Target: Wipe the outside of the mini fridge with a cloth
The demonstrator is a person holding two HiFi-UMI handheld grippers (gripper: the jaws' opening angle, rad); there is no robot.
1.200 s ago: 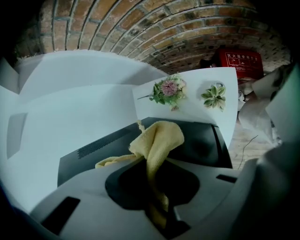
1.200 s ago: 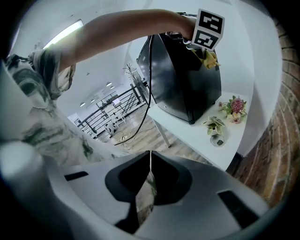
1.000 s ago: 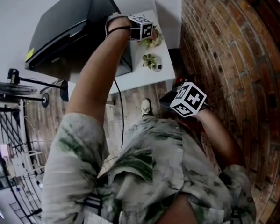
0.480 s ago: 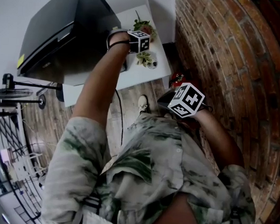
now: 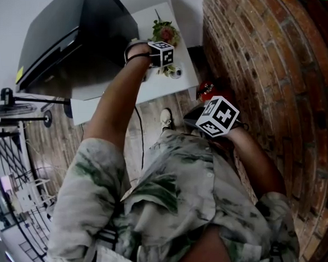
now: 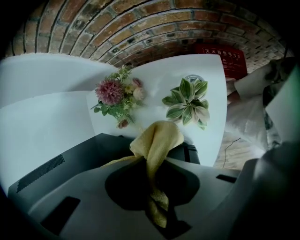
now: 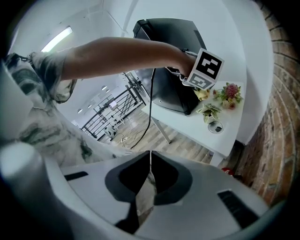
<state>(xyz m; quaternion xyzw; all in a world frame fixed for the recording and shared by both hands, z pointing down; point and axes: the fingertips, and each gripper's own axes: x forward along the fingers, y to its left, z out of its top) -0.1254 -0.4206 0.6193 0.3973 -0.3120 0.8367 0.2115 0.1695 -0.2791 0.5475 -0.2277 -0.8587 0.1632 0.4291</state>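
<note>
Left claw [image 6: 151,179]: jaws clamped on the yellow cloth [image 6: 157,140], which bunches up out of them and hangs over the near corner of the black mini fridge [image 6: 79,152]. Whether the cloth actually touches the fridge cannot be confirmed.

The fridge stands on the white tabletop [image 6: 213,126]. In the head view it fills the 10 o'clock area, with the left claw at its right-hand corner.

Containers, from the left gripper view:
- At 1 o'clock of the cloth is a small round pot [image 6: 191,78]. It holds a variegated green-and-cream plant [image 6: 186,102].
- At 11 o'clock is a bunch of flowers [image 6: 115,96] with pink heads. Its vessel is not visible.

Right claw [image 7: 150,161]: jaws together, nothing between them. It is held low near the person's waist, at 3 o'clock in the head view, well apart from the fridge and beside the brick wall [image 5: 266,67].
</note>
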